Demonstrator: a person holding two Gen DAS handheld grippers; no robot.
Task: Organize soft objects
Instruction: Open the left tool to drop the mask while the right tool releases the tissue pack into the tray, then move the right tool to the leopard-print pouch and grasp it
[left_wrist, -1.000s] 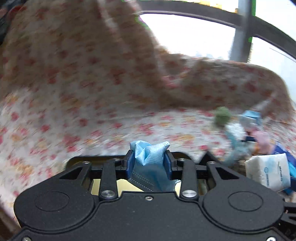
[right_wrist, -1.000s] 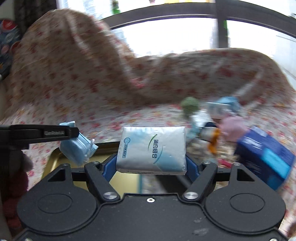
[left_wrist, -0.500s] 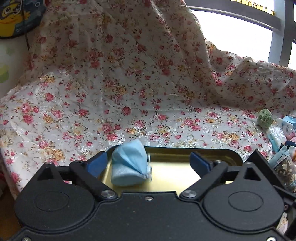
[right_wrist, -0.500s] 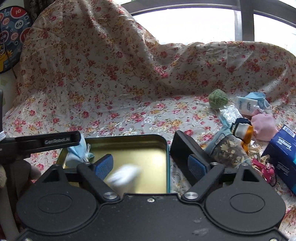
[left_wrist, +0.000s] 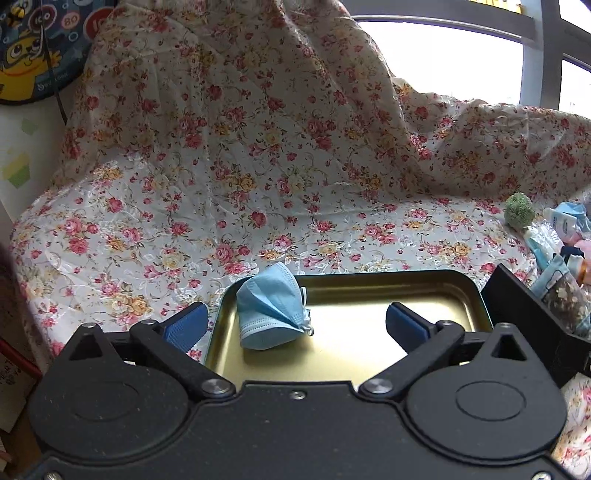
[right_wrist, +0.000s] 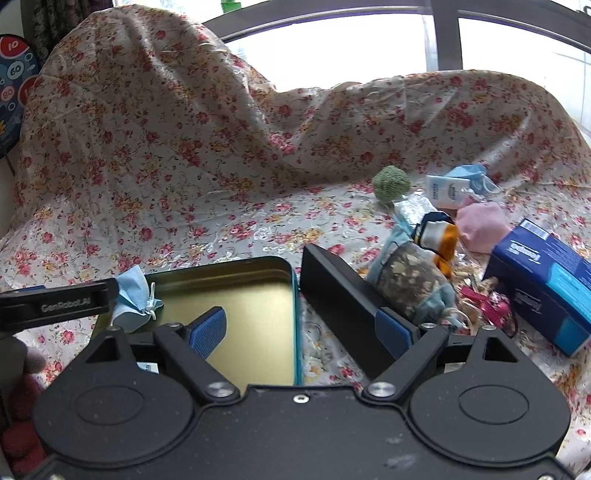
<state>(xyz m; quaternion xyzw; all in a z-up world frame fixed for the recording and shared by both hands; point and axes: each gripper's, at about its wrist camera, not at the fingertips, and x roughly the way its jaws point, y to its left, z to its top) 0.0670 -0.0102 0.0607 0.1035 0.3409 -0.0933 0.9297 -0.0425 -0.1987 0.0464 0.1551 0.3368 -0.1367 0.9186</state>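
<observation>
Left wrist: my left fingers (left_wrist: 295, 325) have just spread wide, empty; the mask (left_wrist: 271, 310) lies loose in the tin (left_wrist: 461, 291), dropped there for sorting. Right fingers (right_wrist: 301, 326) also apart, empty over the tin's edge.

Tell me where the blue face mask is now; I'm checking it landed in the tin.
The mask lies inside the gold tin, at its far left corner in the left wrist view, between the open left gripper fingers but untouched.
</observation>
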